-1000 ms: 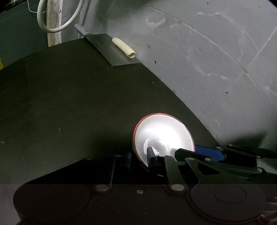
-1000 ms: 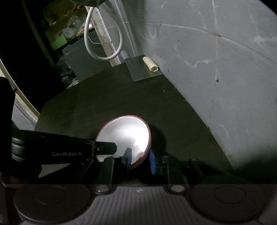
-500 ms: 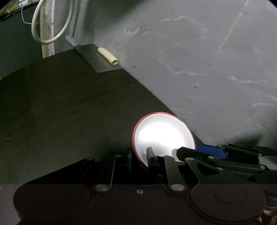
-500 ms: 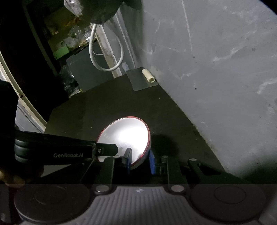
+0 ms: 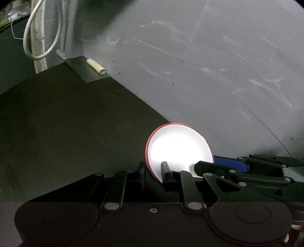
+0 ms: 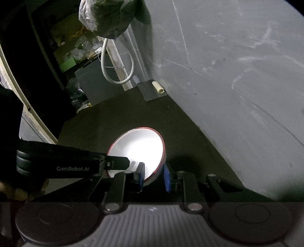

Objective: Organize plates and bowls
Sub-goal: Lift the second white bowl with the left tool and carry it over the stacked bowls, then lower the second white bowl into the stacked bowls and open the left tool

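Observation:
One bowl (image 5: 178,146), white inside with a red rim, hangs tilted above the dark tabletop (image 5: 66,123), held from two sides. My left gripper (image 5: 153,171) is shut on its near-left rim, one finger inside and one outside. The right gripper (image 5: 205,165) reaches in from the right and clamps the opposite rim. In the right wrist view the same bowl (image 6: 138,148) sits between the blue pads of my right gripper (image 6: 154,176), which is shut on its rim, and the left gripper (image 6: 121,163) comes in from the left edge.
A grey wall (image 5: 209,66) runs along the right of the tabletop. At the far corner lies a flat metal blade (image 5: 85,71) with a cream roll (image 5: 96,65) on it. A white cable loop (image 5: 43,38) hangs behind. A plastic bag (image 6: 106,17) hangs at top.
Both grippers have risen and drawn back from the far corner with the bowl between them. The blade and roll look smaller and farther off. Both grips are unchanged.

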The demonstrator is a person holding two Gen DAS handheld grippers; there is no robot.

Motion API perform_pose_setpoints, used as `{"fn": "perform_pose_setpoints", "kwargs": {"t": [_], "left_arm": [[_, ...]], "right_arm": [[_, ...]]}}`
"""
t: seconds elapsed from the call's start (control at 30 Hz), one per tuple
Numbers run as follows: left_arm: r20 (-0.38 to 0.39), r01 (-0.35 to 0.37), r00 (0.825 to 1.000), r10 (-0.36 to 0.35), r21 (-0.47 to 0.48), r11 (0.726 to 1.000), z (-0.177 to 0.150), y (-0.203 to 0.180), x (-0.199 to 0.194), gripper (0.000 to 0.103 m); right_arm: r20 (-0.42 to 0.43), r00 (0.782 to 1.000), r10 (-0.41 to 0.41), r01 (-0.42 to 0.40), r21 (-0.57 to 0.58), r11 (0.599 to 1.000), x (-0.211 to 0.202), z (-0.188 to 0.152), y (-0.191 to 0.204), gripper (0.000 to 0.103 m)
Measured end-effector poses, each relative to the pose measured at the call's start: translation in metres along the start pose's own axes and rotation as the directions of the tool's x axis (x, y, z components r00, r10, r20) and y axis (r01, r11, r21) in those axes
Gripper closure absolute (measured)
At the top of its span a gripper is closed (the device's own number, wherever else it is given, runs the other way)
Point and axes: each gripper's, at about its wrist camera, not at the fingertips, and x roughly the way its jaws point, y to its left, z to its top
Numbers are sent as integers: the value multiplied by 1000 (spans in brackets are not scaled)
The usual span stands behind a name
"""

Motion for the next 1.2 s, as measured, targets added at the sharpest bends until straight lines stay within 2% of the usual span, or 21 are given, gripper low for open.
{"fn": "perform_pose_setpoints", "kwargs": {"t": [0.3, 0.77, 1.2], "left_arm": [[-57, 19, 998, -17, 32, 999, -30, -15, -13, 85], [-140, 8, 990, 2, 68, 998, -57, -20, -23, 85], [-187, 12, 982, 12, 130, 991, -73, -33, -22, 85]], "right_arm": [[-38, 999, 14, -14, 1, 1000, -28, -25, 2, 79], [-153, 987, 53, -57, -18, 998, -44, -62, 17, 79], [-195, 980, 42, -44, -5, 999, -55, -73, 16, 78]]}}
